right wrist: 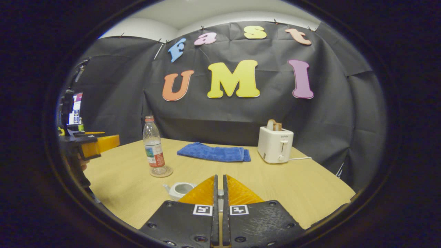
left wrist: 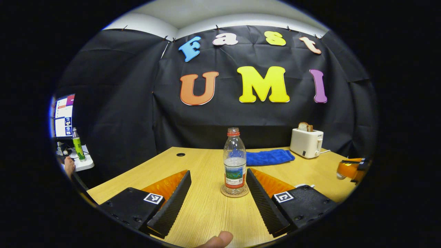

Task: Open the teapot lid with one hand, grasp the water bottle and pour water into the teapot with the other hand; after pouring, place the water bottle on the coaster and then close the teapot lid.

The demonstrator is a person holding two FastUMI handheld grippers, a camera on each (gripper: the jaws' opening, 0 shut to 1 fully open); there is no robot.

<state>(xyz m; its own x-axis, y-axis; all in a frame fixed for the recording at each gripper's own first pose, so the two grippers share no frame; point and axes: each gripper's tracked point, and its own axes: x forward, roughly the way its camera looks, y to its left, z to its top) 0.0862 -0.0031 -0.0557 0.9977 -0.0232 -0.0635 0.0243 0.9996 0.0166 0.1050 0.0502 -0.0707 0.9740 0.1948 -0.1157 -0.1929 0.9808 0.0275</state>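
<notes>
Left gripper (left wrist: pixel 218 193) gapes before the water bottle (left wrist: pixel 234 162) on its coaster (left wrist: pixel 234 191); right gripper (right wrist: pixel 219 193), closed, perhaps grips the lid over the teapot (right wrist: pixel 179 189). A careless nudge could topple the bottle.

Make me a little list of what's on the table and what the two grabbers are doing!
water bottle: upright on the coaster, cap on, partly filled
left gripper: open, fingers either side of the bottle, not touching it
right gripper: nearly shut; whether it holds anything cannot be told
teapot: white, no lid on it, partly behind the right gripper
blue towel: folded, at the back
toaster: white, bread in its slot
table: light wood
</notes>
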